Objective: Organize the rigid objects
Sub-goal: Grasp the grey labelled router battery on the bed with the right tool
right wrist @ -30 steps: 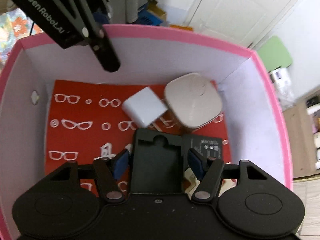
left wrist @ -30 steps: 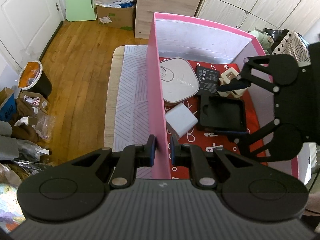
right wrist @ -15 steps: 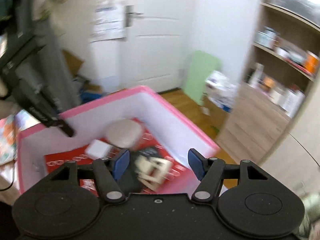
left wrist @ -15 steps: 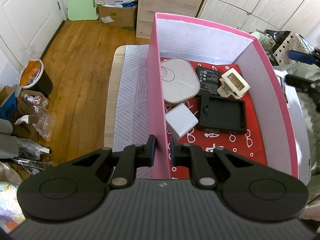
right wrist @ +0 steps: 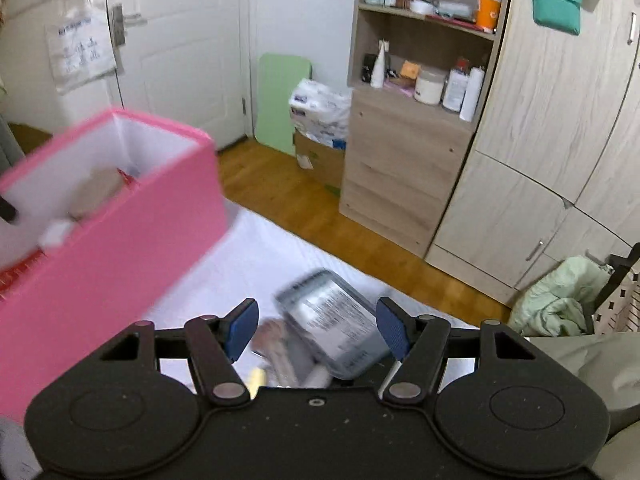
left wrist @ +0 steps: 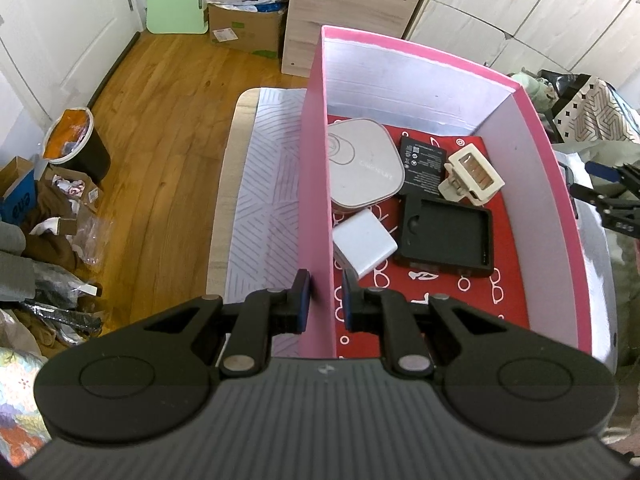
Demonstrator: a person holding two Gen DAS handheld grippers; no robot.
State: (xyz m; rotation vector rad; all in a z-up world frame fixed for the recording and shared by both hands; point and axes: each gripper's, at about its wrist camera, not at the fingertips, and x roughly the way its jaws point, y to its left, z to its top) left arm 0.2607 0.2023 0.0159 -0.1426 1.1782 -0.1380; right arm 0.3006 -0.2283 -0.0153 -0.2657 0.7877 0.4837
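Steadiness on the left is what I want first: my left gripper straddles the near wall of the pink box, one pad outside and one inside, nearly closed on it though I can't confirm firm contact, and I judge it should hold the box put while the other hand fetches. My right gripper is spread wide and empty, hovering over the white cloth beside the box, with a grey labelled packet lying between its fingers and some blurred smaller items near it. I'd centre on the packet, come down level and close across its narrow width. Inside the box, on the red lining, lie a rounded white device, a black flat card, a cream clip, a black tray and a white charger block.
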